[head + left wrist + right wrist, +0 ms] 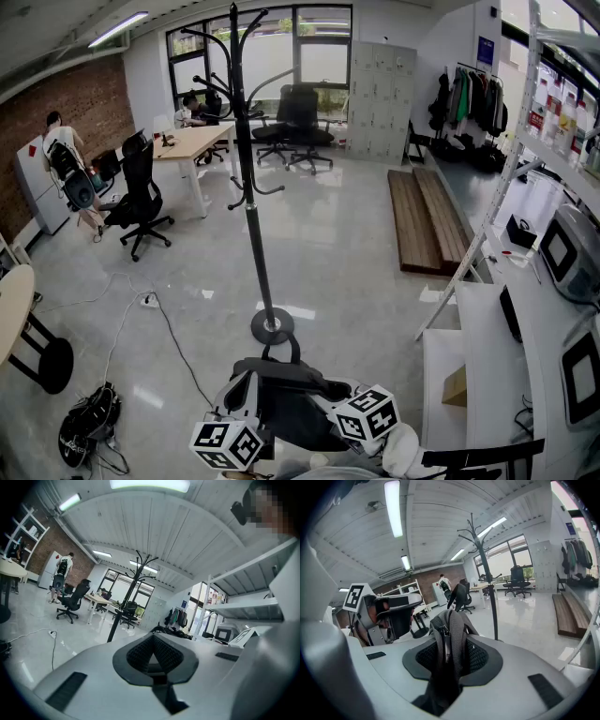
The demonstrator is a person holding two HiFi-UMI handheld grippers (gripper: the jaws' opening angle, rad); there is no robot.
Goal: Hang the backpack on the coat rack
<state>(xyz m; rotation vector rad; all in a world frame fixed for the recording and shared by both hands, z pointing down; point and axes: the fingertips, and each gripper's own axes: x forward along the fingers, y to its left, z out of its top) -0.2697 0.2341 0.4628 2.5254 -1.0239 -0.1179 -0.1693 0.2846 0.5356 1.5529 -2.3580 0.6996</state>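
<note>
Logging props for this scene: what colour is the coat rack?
Black, from pole and hooks to the round base; the coat rack shows best in the head view.

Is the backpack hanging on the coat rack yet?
No, the backpack is low at the bottom of the head view, apart from the coat rack, whose hooks are all bare.

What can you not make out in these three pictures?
- Head view: the backpack is cut off by the bottom edge and partly covered by marker cubes.
- Right gripper view: only the strap shows, pinched in the right tongs; their body hides the rest.
- Head view: the person at the far desk is too small.
</note>
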